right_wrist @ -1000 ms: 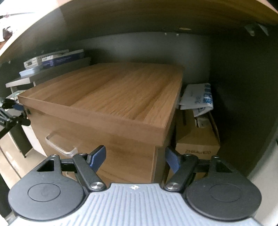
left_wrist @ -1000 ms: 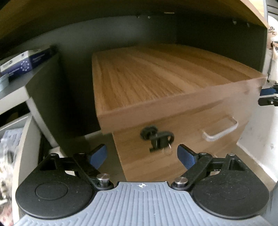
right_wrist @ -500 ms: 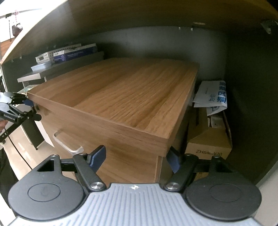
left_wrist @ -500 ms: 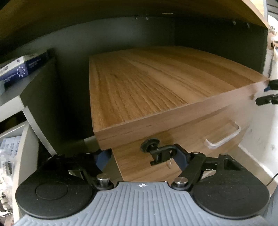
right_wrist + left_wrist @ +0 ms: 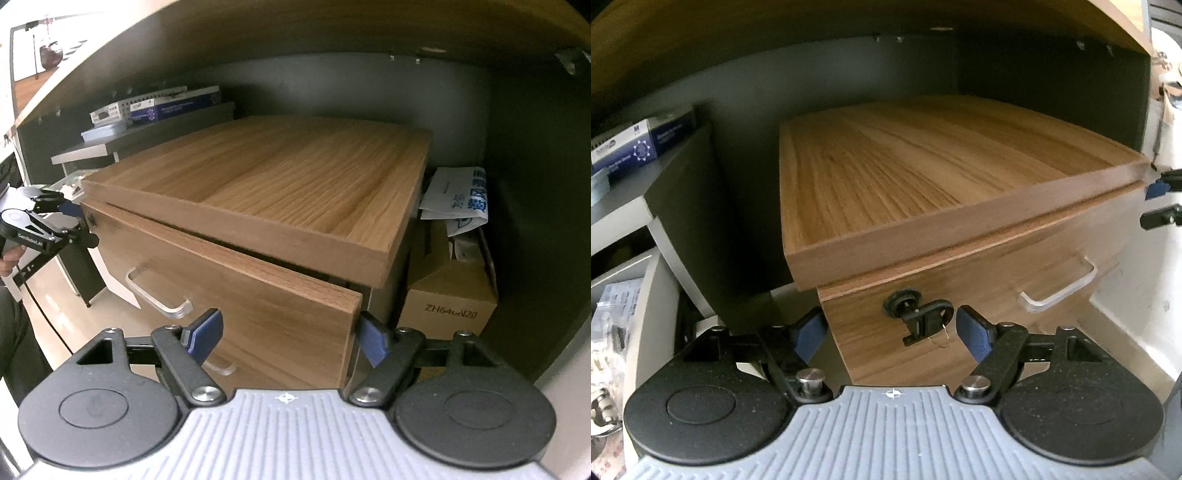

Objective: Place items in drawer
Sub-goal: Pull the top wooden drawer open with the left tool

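Note:
A wooden drawer cabinet [image 5: 923,177] stands under a desk. Its top drawer [image 5: 236,291] is pulled out a little, with a gap under the cabinet top on the right side. The drawer has a clear handle [image 5: 1060,290] and a lock with a black key [image 5: 923,317] hanging from it. My left gripper [image 5: 892,332] is open and empty, its blue pads either side of the key at the drawer's left front corner. My right gripper [image 5: 286,336] is open and empty, straddling the drawer's right front corner. The left gripper also shows in the right wrist view [image 5: 70,225].
A cardboard box [image 5: 448,295] with white papers [image 5: 458,195] stands right of the cabinet. A grey shelf [image 5: 620,206] on the left carries blue boxes [image 5: 646,142]. An open grey drawer with packets [image 5: 609,332] is at far left. The desk underside [image 5: 295,33] is above.
The top drawer has slid out slightly from the cabinet. The left gripper closed toward the key, then opened again. The right view has shifted back and upward.

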The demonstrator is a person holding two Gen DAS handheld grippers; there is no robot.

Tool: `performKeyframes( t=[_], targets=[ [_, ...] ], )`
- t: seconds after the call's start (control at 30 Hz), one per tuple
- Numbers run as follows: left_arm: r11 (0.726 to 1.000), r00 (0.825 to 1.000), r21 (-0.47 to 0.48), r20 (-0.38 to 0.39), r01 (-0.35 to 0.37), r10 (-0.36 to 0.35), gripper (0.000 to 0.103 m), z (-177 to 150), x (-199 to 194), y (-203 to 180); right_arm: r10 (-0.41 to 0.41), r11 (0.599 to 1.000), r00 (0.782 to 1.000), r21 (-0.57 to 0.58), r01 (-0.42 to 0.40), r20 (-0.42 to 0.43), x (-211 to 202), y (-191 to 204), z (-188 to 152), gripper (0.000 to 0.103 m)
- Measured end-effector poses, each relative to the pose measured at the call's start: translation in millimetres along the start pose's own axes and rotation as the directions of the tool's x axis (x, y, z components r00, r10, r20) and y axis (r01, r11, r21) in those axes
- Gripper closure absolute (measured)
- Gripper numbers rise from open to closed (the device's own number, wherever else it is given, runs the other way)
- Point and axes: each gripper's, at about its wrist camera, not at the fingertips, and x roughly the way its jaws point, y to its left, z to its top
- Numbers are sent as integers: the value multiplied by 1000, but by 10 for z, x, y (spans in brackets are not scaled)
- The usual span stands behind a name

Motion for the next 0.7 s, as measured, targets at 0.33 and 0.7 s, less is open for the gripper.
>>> performKeyframes(
  t=[0.33, 0.7],
  targets=[
    [1000, 1000, -8, -7, -15, 15, 26, -162, -244, -139, -17, 1000, 1000, 26, 17, 6, -244, 178, -184, 19],
    [1000, 1000, -21, -11, -10, 10, 24, -376, -567, -264, -36, 998, 999, 49, 36, 4, -589, 437, -441, 19]
  ],
)
